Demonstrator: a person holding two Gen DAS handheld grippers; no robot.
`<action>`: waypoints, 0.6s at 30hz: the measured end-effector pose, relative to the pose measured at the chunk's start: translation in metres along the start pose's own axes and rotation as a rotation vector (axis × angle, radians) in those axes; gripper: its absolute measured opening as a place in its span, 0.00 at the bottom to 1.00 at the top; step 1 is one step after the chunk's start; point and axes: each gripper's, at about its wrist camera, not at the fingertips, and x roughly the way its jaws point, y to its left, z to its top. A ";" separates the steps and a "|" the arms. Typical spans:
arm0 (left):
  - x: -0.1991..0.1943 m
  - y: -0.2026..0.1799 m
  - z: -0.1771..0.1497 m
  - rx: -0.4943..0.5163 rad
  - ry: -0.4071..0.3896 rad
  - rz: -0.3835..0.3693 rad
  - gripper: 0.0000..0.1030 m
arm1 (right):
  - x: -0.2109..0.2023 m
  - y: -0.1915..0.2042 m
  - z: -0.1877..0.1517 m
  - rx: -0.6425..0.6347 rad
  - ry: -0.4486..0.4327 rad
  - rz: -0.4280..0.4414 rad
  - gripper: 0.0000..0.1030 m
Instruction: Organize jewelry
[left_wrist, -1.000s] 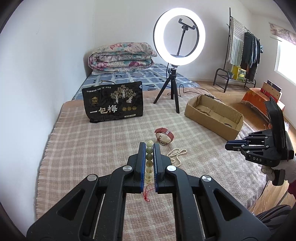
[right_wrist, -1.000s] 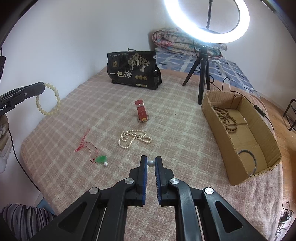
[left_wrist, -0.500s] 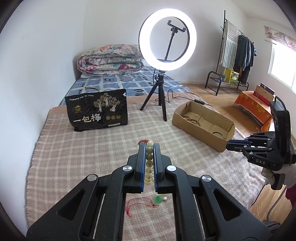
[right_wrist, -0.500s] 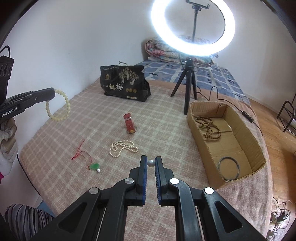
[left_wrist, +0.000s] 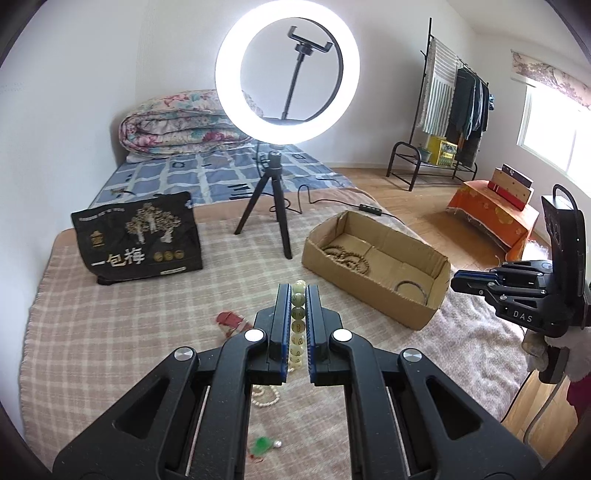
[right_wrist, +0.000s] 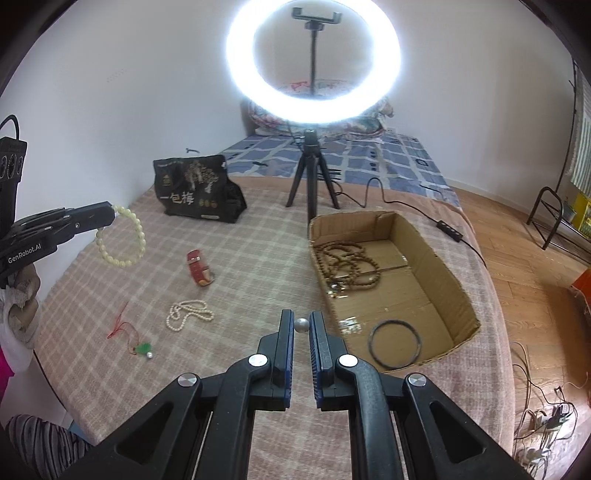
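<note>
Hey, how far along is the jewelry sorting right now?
Partly done. The cardboard box already holds brown prayer beads and a dark bangle. In hand: the left tongs grip a pale bead bracelet; the right tongs pinch a small silver bead. Left on the blanket: pearl necklace, red watch, green pendant.

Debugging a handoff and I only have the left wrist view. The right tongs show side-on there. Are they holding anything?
Observer: Yes. The right wrist view shows the right tongs shut on one small silver bead.
Operator: My own catch looks like a straight row. Is it whole?
Observer: It's a whole loop. The pale bracelet hangs off the tip of the left tongs.
Operator: My view below is blocked. What's loose there?
Observer: A pearl necklace, a red watch and a green pendant on a red cord, all apart from each other.
</note>
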 end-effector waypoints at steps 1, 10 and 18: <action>0.005 -0.004 0.003 0.003 0.000 -0.007 0.05 | 0.000 -0.004 0.000 0.004 0.000 -0.006 0.06; 0.040 -0.033 0.028 0.030 -0.002 -0.055 0.05 | 0.006 -0.043 0.004 0.049 -0.003 -0.047 0.06; 0.075 -0.058 0.045 0.049 0.008 -0.093 0.05 | 0.019 -0.070 0.007 0.078 0.003 -0.071 0.06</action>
